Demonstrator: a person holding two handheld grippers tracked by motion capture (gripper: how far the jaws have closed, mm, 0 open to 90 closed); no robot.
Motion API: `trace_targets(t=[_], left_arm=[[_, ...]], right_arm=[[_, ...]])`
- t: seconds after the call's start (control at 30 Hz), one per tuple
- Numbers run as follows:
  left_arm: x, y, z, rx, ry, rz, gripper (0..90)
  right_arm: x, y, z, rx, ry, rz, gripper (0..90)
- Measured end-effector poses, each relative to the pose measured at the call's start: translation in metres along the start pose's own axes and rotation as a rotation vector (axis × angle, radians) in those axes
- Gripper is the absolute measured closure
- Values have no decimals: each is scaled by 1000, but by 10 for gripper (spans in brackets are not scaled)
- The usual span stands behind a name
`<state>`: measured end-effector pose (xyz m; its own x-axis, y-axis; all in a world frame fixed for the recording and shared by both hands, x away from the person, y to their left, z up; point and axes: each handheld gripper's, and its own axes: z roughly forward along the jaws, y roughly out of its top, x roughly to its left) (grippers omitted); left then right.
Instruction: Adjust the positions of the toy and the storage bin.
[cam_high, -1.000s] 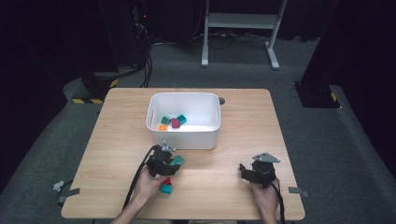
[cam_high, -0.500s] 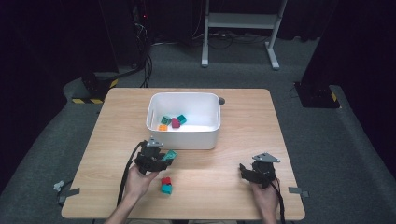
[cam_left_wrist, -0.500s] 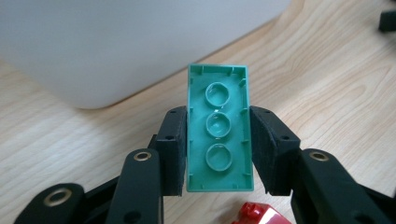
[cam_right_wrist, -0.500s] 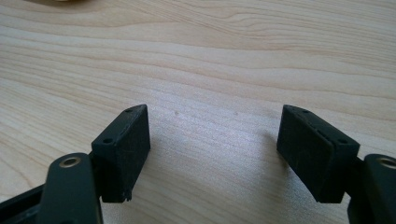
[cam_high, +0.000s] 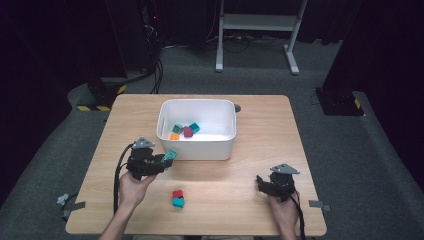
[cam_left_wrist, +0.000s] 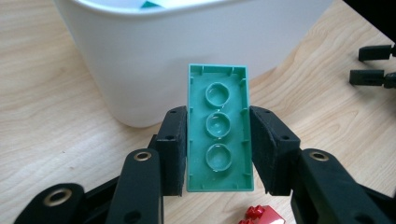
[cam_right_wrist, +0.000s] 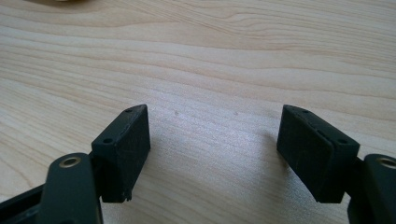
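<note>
My left gripper (cam_high: 167, 159) is shut on a green brick (cam_left_wrist: 219, 128), whose hollow underside with three round tubes faces the camera; in the high view the green brick (cam_high: 169, 155) hangs just off the front left wall of the white bin (cam_high: 200, 149). The same bin (cam_left_wrist: 140, 60) rises close behind the brick in the left gripper view. A red brick (cam_high: 177, 193) and a teal brick (cam_high: 178, 202) lie touching on the table near the front edge. My right gripper (cam_high: 261, 183) rests low at the front right; its jaws (cam_right_wrist: 215, 154) stand wide apart over bare wood.
Inside the bin lie several small bricks, among them a maroon one (cam_high: 188, 131) and an orange one (cam_high: 174, 136). The wooden table (cam_high: 260, 130) ends at dark grey carpet on all sides. A dark knob (cam_high: 237, 108) sits behind the bin.
My left gripper has lifted the green brick off the table and carried it up and away from the red and teal bricks toward the bin's front. The right gripper has stayed put.
</note>
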<state>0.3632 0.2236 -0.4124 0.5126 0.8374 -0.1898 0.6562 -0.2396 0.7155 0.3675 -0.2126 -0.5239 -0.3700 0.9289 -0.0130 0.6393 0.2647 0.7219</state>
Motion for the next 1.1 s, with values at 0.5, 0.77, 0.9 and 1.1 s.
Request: trace_targets(t=[0.5,0.77,0.9,1.1], left_arm=[[6,20,-17,-46,-1,4,584],[8,39,-26,-66,-2,23,584],[10,47,-28,-71,-10,18,584],[14,58,-29,-78,-14,13,584]], right_arm=[[0,0,0,-1,0,0,256],[0,0,0,-1,0,0,256],[0,0,0,-1,0,0,256],[0,0,0,0,0,0,256]])
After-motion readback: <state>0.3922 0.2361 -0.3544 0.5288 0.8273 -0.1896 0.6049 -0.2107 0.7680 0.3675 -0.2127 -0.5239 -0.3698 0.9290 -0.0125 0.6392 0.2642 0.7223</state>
